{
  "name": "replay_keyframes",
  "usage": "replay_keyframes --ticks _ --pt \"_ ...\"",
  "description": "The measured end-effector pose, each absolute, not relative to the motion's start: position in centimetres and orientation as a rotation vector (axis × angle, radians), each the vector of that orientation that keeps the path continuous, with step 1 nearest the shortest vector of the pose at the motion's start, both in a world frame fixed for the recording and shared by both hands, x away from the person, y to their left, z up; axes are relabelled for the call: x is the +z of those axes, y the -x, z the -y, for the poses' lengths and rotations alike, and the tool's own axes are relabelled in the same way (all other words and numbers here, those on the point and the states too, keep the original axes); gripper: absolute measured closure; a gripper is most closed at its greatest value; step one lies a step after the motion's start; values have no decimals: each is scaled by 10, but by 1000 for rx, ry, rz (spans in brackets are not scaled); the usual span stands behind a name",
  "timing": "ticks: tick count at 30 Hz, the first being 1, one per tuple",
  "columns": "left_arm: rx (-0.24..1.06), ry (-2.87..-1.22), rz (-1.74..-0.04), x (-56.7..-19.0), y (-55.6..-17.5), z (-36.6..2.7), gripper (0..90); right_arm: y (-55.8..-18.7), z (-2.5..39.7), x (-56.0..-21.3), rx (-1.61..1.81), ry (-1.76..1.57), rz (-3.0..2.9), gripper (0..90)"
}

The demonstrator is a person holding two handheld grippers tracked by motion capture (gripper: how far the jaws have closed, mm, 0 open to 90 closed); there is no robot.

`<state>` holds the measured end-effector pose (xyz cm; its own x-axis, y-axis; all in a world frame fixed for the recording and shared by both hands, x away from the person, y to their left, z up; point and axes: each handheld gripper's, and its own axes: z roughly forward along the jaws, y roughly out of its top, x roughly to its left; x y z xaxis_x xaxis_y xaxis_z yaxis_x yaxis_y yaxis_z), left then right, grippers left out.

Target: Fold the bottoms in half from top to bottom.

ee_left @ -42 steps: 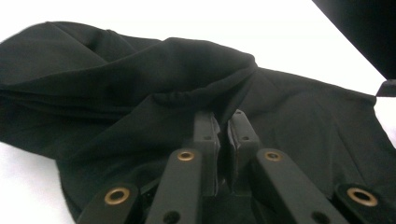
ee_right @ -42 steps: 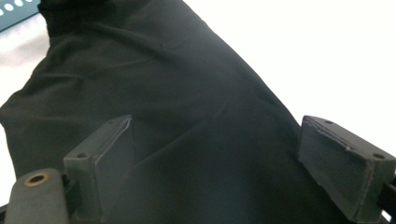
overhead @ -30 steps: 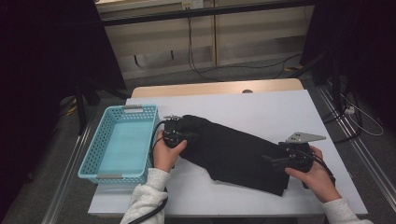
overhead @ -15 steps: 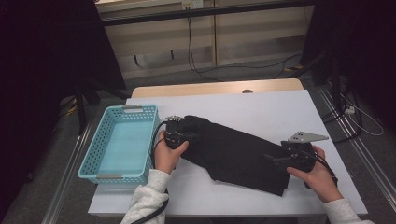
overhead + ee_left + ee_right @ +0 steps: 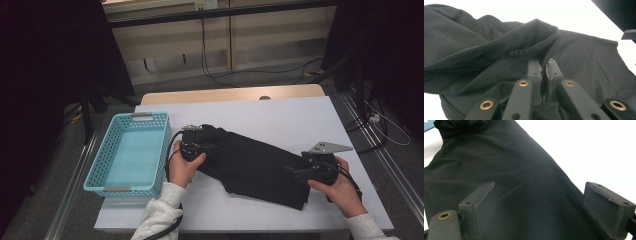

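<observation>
At centre frame on the white table, the left gripper pinches a fold of the black garment between nearly closed jaws while the right gripper hovers wide-jawed over its lower-right end, best lowered squarely before closing.

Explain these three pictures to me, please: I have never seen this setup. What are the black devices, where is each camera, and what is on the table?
A person holds a handheld two-jaw gripper in each hand. The high view looks down on a white table. On it lies a black garment, with an empty light-blue basket at the table's left edge. The left gripper is at the garment's bunched end, the right gripper at its other end. Each of the other two pictures comes from a camera riding on a gripper, looking along its jaws. In the left gripper view, the jaws are closed on a fold of cloth. In the right gripper view, the jaws stand wide apart over the cloth, gripping nothing.
</observation>
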<state>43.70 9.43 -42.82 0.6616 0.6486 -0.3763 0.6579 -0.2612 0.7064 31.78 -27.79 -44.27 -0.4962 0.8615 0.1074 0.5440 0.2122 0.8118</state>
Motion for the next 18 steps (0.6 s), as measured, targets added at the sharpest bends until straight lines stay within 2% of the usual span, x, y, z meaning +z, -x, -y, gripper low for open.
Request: replay_keyframes --ticks 18 --pt "-30 -2009 -928 -429 -428 -72 843 -319 278 -447 1173 -1314 -2143 116"
